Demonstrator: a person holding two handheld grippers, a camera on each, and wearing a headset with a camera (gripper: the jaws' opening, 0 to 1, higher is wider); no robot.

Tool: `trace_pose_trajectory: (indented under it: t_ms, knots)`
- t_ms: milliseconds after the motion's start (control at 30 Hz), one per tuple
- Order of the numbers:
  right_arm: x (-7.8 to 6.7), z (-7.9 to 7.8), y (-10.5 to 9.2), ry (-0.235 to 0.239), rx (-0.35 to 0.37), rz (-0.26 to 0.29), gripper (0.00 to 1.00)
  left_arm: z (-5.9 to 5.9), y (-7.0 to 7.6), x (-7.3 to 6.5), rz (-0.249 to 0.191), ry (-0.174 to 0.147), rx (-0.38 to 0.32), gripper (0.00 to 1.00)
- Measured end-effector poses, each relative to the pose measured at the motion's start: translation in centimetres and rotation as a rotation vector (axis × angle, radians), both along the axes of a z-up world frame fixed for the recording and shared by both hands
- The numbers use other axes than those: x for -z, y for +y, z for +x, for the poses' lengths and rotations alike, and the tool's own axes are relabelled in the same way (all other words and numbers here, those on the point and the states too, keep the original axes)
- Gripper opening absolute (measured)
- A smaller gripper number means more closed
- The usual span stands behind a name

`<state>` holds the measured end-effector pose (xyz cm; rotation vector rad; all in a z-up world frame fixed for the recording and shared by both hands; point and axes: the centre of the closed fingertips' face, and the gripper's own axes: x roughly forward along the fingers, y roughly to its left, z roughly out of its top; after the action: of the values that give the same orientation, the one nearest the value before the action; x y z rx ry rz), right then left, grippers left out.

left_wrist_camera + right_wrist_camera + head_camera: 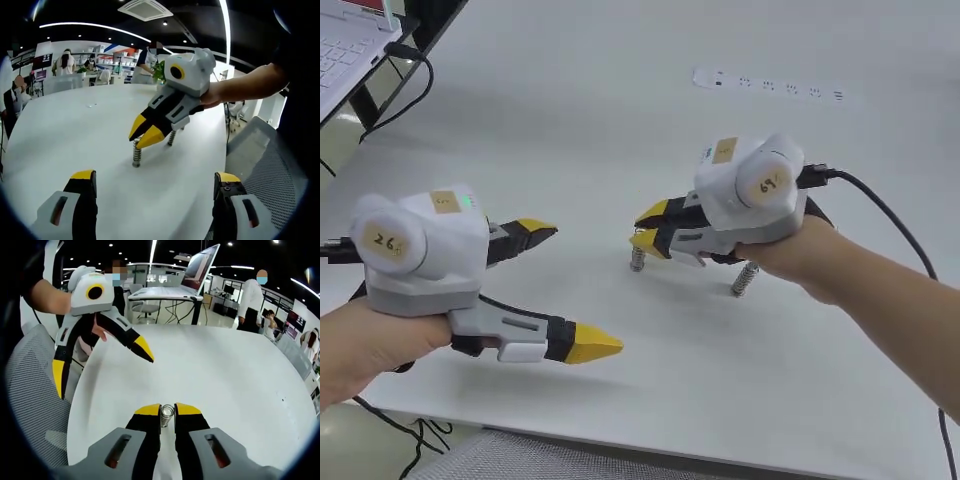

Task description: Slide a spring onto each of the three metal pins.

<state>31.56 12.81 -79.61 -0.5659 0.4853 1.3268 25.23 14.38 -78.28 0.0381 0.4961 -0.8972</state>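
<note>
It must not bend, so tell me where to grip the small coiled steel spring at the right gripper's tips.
Take the small coiled steel spring across its upper coils, coming from the side, as the yellow-tipped right gripper does: it stands upright on the white table, round sides exposed.

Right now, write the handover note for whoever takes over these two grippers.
Left gripper: open, empty, held above the near side of the table.
Right gripper: fingers closed around the top of an upright spring standing on the table.
Second spring: upright, free, under the right hand.
Done: these two springs look seated, though the pins inside them are hard to make out.
Left: seat the held spring fully and release; I count two springs, so a third pin probably needs one.
</note>
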Motion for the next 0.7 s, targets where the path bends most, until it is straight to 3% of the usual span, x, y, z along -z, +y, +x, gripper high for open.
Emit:
trace_pose_trajectory:
  t_ms: [700]
  knots:
    - [1.3,-0.2,0.1,0.014,0.0,-0.022,0.07,0.1,-0.1,0.2,0.003,0.005,0.004,0.94]
